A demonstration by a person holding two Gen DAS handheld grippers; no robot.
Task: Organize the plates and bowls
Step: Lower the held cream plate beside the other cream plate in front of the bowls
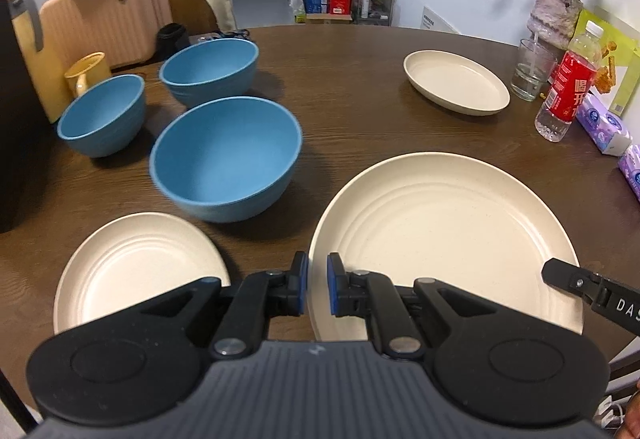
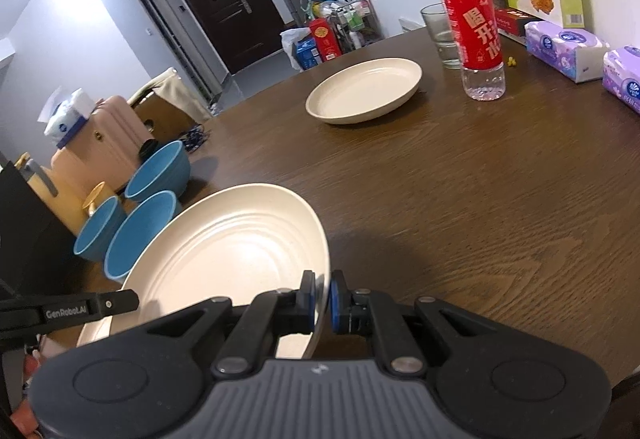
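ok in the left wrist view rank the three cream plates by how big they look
1. plate in the claws, though nearest the camera
2. plate at lower left, partly hidden
3. far plate by the glass, farthest away, so true size is unsure

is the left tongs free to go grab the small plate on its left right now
Probably not yet. The left tongs are shut on the rim of the large plate, which the right tongs grip too. The small plate lies close by with nothing over it, so once the large plate is set down, the way looks free.
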